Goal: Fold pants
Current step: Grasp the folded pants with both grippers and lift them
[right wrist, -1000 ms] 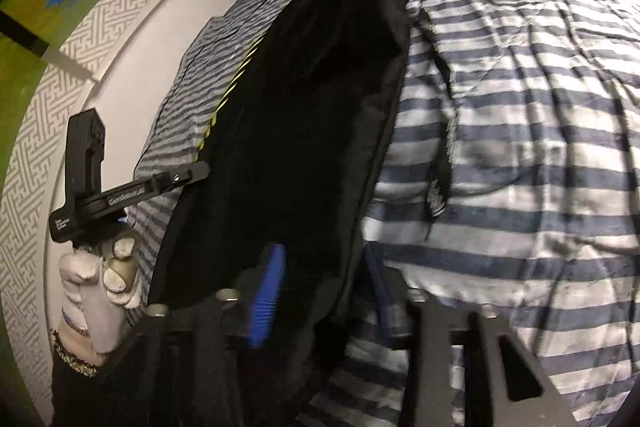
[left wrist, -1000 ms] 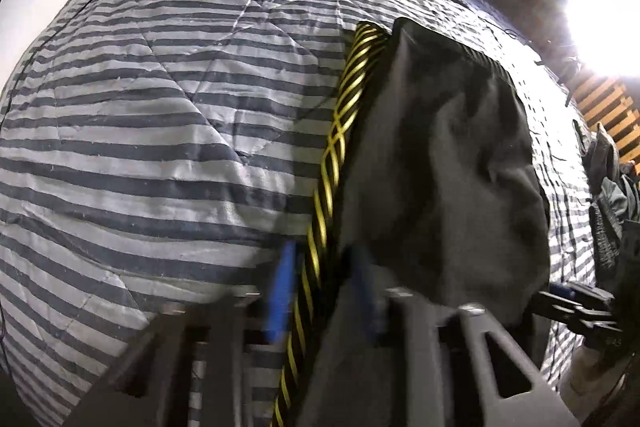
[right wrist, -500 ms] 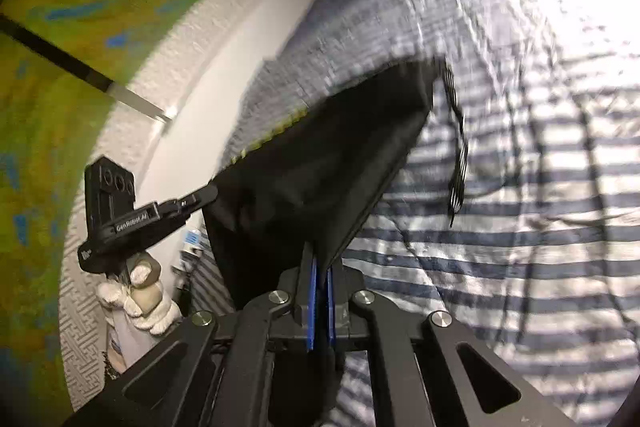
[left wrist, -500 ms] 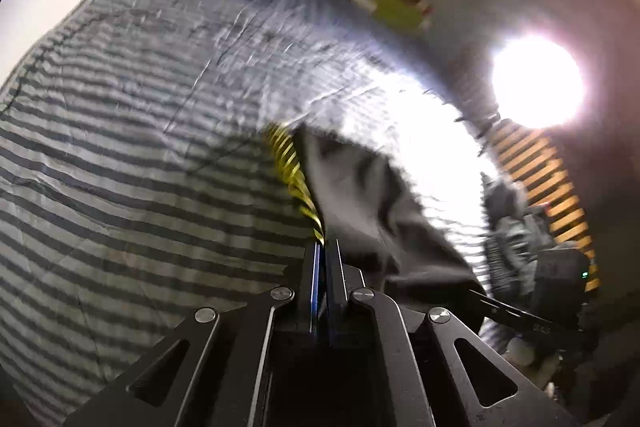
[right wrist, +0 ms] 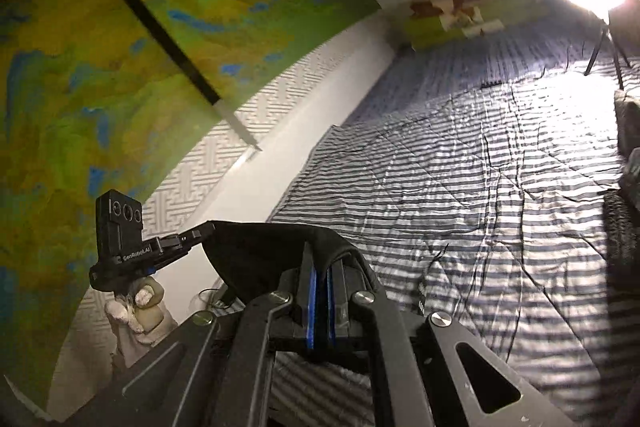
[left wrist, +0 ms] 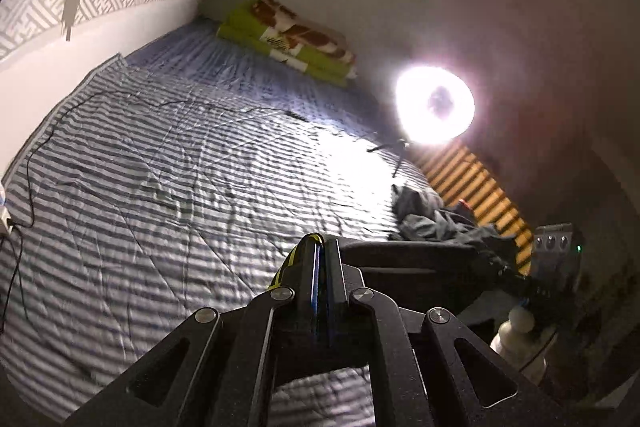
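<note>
the left gripper is clenched on the black fabric pants with a yellow-and-black patterned side stripe, its blue-lined fingers pressed together on the striped edge. the right gripper is likewise clamped on the same pants, dark cloth draped over its fingertips. the garment is stretched taut between the two grippers, lifted above the near edge of the blue-and-white striped quilted bedspread. in the right wrist view a white-gloved hand grips the left tool's handle. a crumpled pile of grey clothes lies at the bed's right edge. a folded green, white and brown blanket rests at the far edge against the wall, and a glowing ring light on a tripod stands by the far right corner.
</note>
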`<action>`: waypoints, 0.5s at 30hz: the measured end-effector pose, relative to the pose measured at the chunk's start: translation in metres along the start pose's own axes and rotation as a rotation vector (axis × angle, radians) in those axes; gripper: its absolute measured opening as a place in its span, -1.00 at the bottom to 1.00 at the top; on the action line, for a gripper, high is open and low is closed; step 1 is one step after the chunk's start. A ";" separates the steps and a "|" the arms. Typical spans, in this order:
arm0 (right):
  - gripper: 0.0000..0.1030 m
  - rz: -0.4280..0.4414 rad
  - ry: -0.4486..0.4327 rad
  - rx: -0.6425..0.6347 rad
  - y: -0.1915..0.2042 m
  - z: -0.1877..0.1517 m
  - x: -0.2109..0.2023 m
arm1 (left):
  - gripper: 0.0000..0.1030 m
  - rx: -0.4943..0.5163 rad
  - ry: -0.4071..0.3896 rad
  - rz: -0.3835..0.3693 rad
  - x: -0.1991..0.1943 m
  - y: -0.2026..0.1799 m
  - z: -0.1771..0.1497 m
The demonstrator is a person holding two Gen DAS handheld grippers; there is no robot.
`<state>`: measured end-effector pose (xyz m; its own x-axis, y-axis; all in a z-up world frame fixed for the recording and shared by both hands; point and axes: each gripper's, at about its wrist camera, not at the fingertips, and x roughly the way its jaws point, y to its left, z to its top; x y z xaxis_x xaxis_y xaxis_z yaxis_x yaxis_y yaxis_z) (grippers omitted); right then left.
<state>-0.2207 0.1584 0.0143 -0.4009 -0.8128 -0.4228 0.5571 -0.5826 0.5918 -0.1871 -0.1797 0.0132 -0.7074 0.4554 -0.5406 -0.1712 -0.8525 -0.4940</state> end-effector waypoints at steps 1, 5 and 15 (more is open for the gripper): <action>-0.93 0.011 -0.006 0.002 0.005 -0.005 -0.010 | -0.96 0.016 -0.004 -0.005 -0.011 -0.007 -0.006; -0.93 0.006 0.004 0.018 0.007 -0.017 -0.018 | -0.96 0.030 0.038 -0.018 -0.019 -0.015 -0.017; -0.93 -0.111 0.159 0.212 -0.106 -0.001 0.106 | -0.96 -0.146 0.239 0.109 0.143 0.092 0.014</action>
<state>-0.3217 0.1343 -0.0936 -0.3226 -0.7441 -0.5851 0.3446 -0.6680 0.6595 -0.3135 -0.1967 -0.0994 -0.5316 0.4251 -0.7326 0.0096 -0.8618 -0.5071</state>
